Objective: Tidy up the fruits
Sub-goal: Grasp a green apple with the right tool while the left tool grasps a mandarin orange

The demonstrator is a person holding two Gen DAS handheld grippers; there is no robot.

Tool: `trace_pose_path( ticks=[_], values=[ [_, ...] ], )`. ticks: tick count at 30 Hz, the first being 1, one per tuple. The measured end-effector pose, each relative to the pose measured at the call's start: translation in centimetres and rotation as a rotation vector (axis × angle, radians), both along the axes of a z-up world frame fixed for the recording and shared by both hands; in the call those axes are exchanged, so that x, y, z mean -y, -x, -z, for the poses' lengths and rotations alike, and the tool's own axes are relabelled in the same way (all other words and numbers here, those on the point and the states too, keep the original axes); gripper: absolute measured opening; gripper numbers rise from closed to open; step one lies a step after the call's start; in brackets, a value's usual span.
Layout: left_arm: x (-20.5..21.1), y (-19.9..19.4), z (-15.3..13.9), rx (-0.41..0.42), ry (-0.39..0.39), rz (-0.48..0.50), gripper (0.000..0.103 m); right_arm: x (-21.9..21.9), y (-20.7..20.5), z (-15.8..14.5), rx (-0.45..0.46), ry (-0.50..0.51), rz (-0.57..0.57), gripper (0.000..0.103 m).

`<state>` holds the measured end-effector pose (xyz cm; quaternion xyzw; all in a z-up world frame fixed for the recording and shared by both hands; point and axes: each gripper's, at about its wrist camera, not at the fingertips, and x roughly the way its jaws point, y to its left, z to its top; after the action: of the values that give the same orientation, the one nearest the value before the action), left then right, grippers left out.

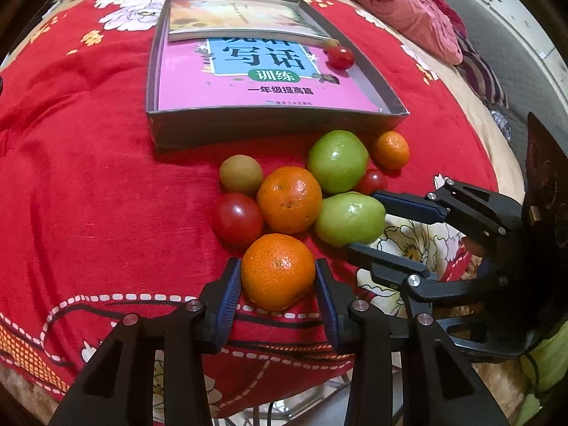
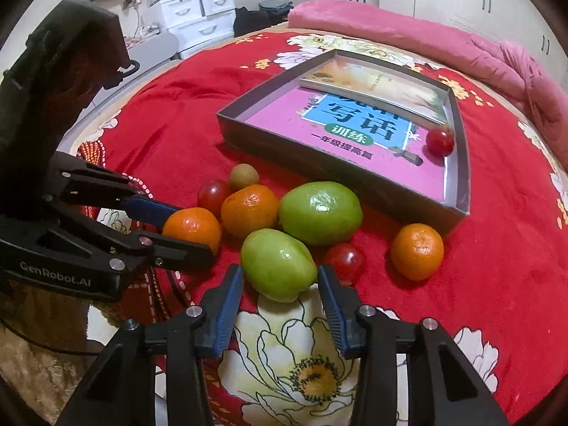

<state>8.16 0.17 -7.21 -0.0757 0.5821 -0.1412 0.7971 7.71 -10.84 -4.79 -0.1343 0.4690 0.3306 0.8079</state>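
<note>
A red floral plush blanket (image 1: 88, 184) covers the bed, and on it lies a shallow grey cardboard box (image 1: 269, 120), the landmark here. Its long sides run toward the pink quilt (image 2: 426, 35) at the far edge. Inside the box lie a pink exercise book (image 1: 198, 81) and a pale book (image 1: 234, 17) at its far end, and one small red cherry tomato (image 1: 340, 57) rests in the box's right part, on the pink book.

Just in front of the box's near wall the loose fruit clusters. The larger round green fruit (image 2: 319, 212) sits nearest that wall. The second green fruit (image 2: 278, 269), egg-shaped, lies nearer the camera with its long axis pointing roughly toward the box; the right gripper (image 2: 280, 305) straddles it, blue pads either side, though contact cannot be told. A round orange mandarin (image 1: 278, 271) farthest from the box is clamped between the pads of the left gripper (image 1: 278, 293). Another mandarin (image 1: 289, 199) lies between it and the box, a smaller mandarin (image 1: 390, 149) by the box's right corner, a brownish-green round fruit (image 1: 240, 174) and two more red tomatoes (image 1: 237, 219) (image 1: 371, 181) around them
</note>
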Motion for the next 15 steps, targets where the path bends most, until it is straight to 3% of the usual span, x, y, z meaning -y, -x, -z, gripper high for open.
trace_pose_path(
  ticks=[15],
  values=[
    [0.1, 0.2, -0.2, 0.011, -0.007, 0.009, 0.042, -1.4, -0.8, 0.8, 0.020, 0.015, -0.046, 0.046]
  ],
)
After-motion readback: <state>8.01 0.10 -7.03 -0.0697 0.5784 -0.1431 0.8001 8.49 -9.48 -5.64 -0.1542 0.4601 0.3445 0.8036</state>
